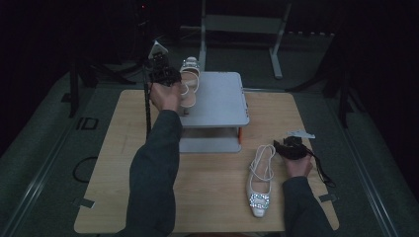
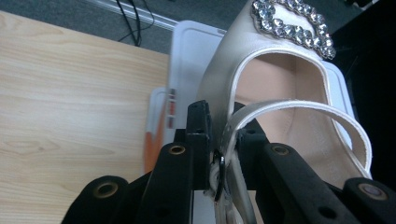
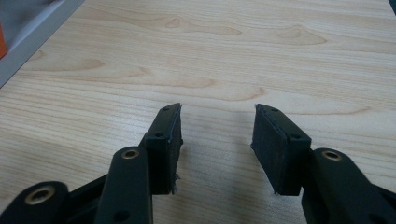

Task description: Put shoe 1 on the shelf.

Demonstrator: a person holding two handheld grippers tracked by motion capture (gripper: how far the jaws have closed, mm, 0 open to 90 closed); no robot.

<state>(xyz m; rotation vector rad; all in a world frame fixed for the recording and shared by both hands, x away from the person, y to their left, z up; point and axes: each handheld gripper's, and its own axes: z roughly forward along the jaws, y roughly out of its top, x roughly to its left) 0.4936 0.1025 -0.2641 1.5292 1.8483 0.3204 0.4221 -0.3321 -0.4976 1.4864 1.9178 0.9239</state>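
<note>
A cream slingback shoe [image 1: 189, 81] with a sparkling buckle hangs at the left edge of the grey raised stand [image 1: 220, 101], its toe pointing away from me. My left gripper [image 1: 165, 74] is shut on that shoe's heel strap [image 2: 299, 108], and the jaws pinch the strap close together in the left gripper view. The shoe [image 2: 275, 84] tilts over the stand [image 2: 187, 60] there. A matching shoe [image 1: 260, 182] lies flat on the wooden table [image 1: 207, 197] at the front right, toe toward me. Just right of its heel strap rests my right gripper [image 1: 282, 146], open, with bare wood between its pads [image 3: 271, 144].
The grey stand has an orange part [image 1: 240, 134] at its lower right and a lower shelf [image 1: 210, 144]. A black post [image 1: 146, 98] rises at the table's left rear. A cable [image 1: 323, 170] trails from the right gripper. Dark floor surrounds the table.
</note>
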